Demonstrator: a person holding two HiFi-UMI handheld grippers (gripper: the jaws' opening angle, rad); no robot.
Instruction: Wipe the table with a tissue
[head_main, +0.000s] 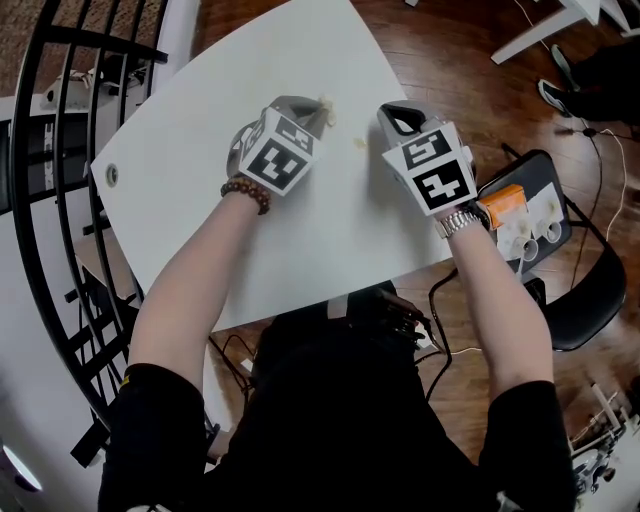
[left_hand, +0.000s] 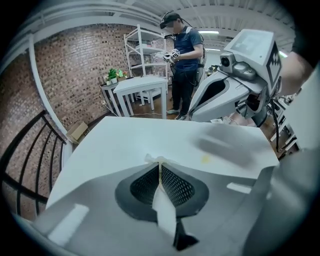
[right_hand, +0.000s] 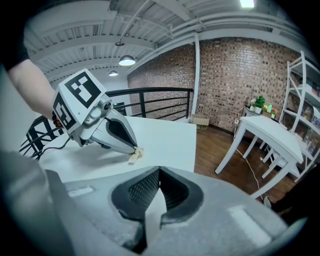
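Observation:
The white table (head_main: 330, 230) carries a small yellowish spot (head_main: 360, 143), which also shows in the left gripper view (left_hand: 204, 159). My left gripper (head_main: 323, 105) is shut on a scrap of crumpled tissue (left_hand: 158, 160) that pokes out past its tips just above the table top. In the right gripper view the tissue (right_hand: 135, 155) hangs at the left gripper's tips (right_hand: 134, 149). My right gripper (head_main: 392, 112) hovers to the right of the spot, shut with nothing between its pads (right_hand: 159, 170). It rises beyond the spot in the left gripper view (left_hand: 196, 116).
A black chair (head_main: 590, 290) at the table's right holds an orange item and white cups (head_main: 535, 220). A black railing (head_main: 60, 150) runs along the left. Farther off are a standing person (left_hand: 182, 55), a white side table (left_hand: 140, 85) and shelves.

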